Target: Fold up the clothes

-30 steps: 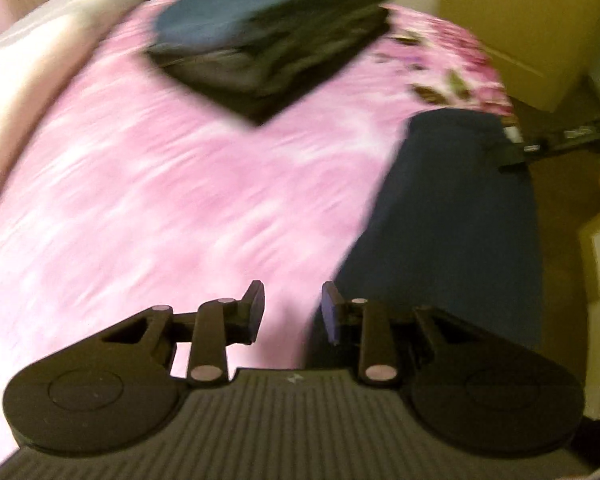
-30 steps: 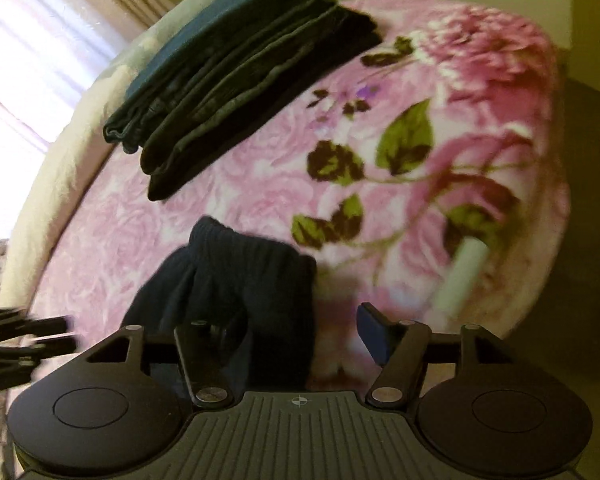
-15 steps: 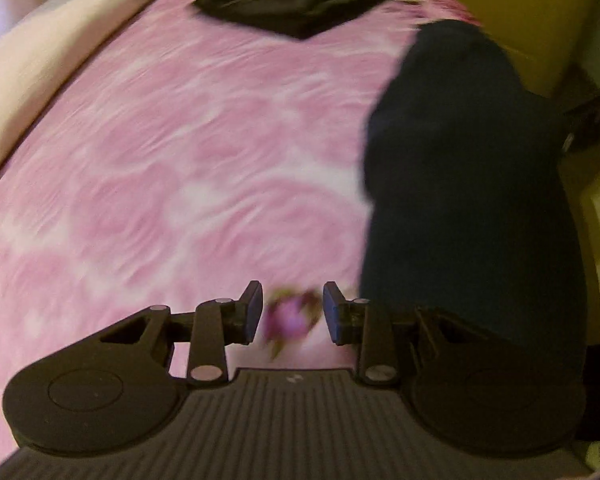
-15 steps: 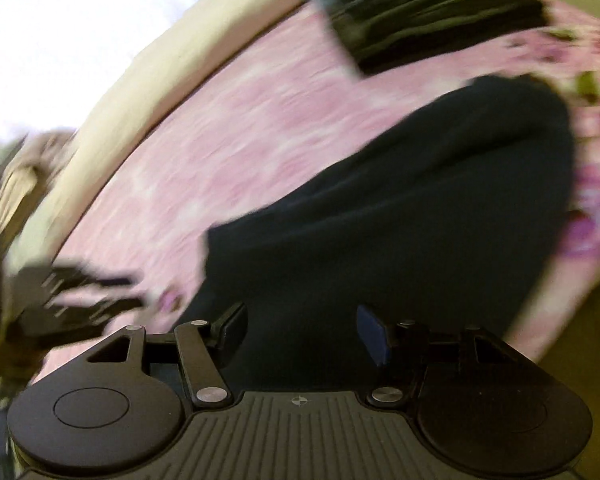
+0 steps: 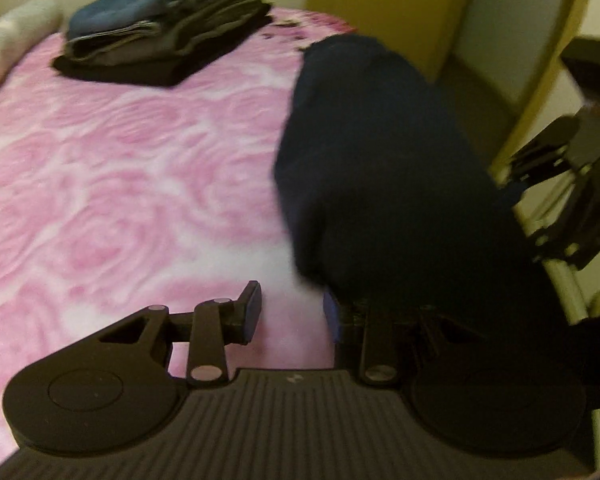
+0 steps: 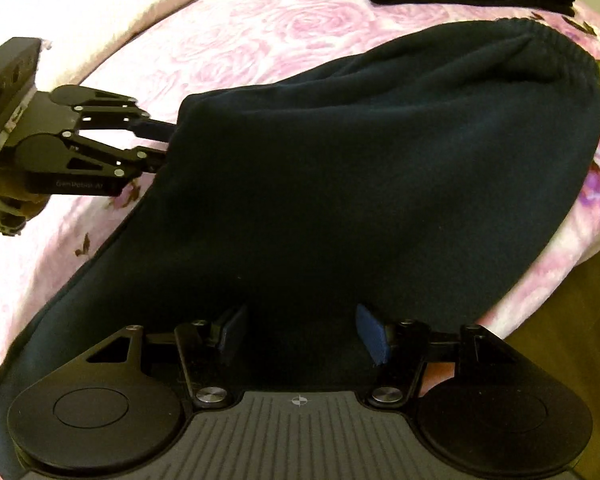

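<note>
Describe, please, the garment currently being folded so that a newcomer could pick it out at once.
Start from the pink rose-patterned blanket covering the bed. On it, near the edge, lies the dark navy fleece garment, spread wide with a gathered elastic band at its far end. Unlike the stack of folded clothes further back, it lies alone and loose.

Dark navy fleece garment [image 6: 340, 168] lies spread flat near the folded clothes stack [image 5: 168, 24].
</note>
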Demonstrator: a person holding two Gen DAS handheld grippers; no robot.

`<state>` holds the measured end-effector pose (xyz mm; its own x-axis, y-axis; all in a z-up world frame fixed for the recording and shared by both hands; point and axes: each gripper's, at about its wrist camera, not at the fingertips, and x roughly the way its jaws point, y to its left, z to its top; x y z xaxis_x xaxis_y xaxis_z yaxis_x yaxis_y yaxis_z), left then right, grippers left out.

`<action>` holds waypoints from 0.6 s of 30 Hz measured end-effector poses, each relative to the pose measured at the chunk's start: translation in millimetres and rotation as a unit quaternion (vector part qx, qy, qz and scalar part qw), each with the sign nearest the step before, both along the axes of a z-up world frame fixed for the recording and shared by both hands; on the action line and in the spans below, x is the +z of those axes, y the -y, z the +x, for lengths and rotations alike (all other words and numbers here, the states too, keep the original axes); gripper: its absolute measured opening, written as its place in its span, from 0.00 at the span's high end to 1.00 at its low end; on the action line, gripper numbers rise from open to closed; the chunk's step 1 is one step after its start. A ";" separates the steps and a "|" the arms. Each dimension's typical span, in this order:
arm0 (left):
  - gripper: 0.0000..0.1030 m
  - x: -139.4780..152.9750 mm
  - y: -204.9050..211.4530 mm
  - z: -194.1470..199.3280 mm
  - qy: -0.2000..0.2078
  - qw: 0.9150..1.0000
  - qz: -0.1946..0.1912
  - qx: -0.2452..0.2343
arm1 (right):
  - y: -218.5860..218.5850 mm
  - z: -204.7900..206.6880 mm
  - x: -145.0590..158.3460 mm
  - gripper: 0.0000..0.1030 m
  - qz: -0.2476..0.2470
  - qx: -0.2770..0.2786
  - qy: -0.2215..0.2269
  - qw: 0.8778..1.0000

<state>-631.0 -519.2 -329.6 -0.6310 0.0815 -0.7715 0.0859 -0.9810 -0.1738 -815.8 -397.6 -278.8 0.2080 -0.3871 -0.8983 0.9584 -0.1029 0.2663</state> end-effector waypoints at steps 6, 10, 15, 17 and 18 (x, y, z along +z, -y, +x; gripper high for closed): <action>0.66 -5.5 18.6 -22.3 -0.005 0.997 0.059 0.040 | -5.2 -7.3 0.1 0.38 0.000 -0.001 0.011 1.000; 0.64 -7.9 24.1 -26.4 0.007 0.997 0.005 0.080 | -7.5 -16.2 -1.3 0.38 0.005 -0.015 0.022 1.000; 0.64 -7.4 34.6 -18.6 0.009 0.995 -0.002 0.103 | -5.5 -14.4 7.0 0.38 0.015 0.008 -0.002 1.000; 0.64 -7.3 41.3 -21.4 0.010 0.994 0.010 0.107 | -2.2 1.2 18.1 0.38 -0.008 0.055 -0.033 0.998; 0.64 -6.6 46.7 -22.5 0.011 0.993 0.019 0.112 | -1.0 9.9 23.4 0.38 -0.025 0.081 -0.038 0.996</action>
